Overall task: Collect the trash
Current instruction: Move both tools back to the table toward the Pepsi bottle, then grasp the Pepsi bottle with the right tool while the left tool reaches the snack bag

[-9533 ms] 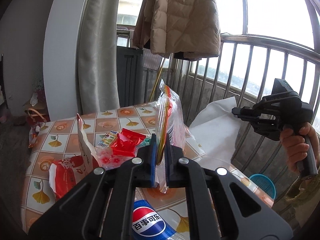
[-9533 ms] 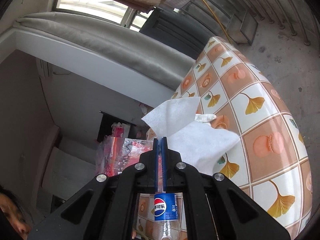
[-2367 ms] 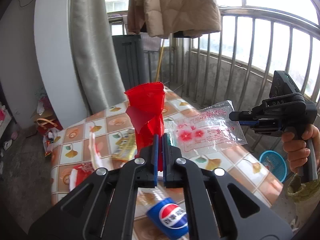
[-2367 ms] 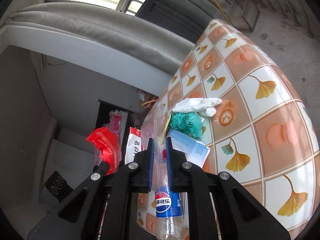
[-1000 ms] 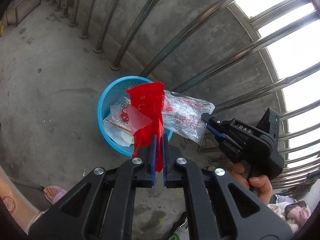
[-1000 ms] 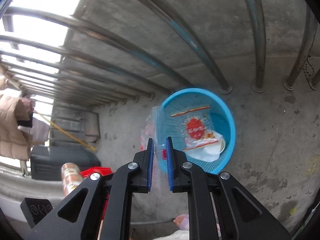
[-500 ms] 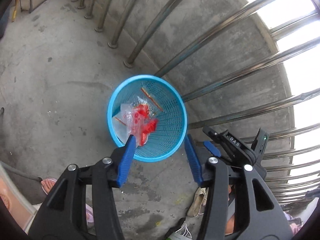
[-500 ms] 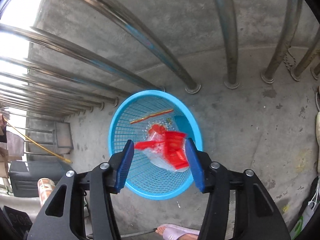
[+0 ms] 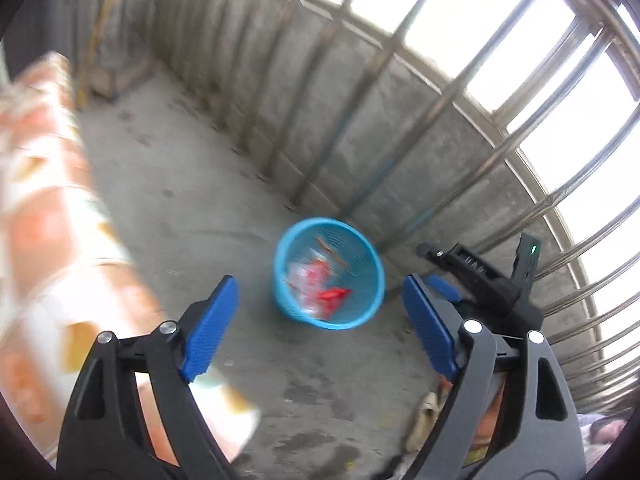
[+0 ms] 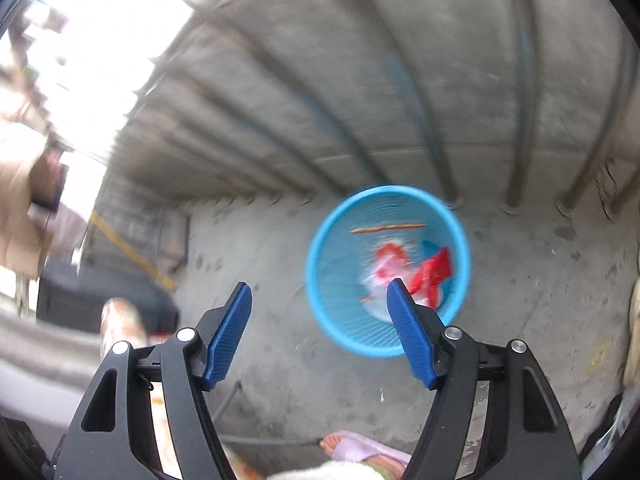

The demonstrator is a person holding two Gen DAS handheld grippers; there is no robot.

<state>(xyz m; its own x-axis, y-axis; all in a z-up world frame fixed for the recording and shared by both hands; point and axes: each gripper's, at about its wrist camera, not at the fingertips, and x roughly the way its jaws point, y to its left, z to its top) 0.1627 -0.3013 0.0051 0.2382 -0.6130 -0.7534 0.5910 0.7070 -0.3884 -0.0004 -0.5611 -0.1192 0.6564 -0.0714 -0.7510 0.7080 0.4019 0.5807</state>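
Note:
A blue mesh trash basket [image 9: 360,312] stands on the concrete floor by the balcony railing. It holds a red wrapper [image 9: 335,294], a clear flowered wrapper [image 9: 304,278] and other scraps. My left gripper [image 9: 318,314] is open and empty, above and in front of the basket. The right gripper's body [image 9: 484,276] shows at the basket's right. In the right wrist view the basket [image 10: 320,264] lies ahead to the right with the red wrapper [image 10: 434,270] inside. My right gripper [image 10: 320,314] is open and empty above the floor.
The tiled tablecloth edge [image 9: 44,216] is blurred at the left. Steel railing bars [image 9: 460,92] on a low concrete wall run behind the basket. A slippered foot [image 10: 356,450] is below. A yellow pole [image 10: 128,248] leans at the far left.
Half a second ago both grippers hung right over the basket with the wrappers just dropped in. Both have since lifted and swung left toward the table; the views are motion-blurred.

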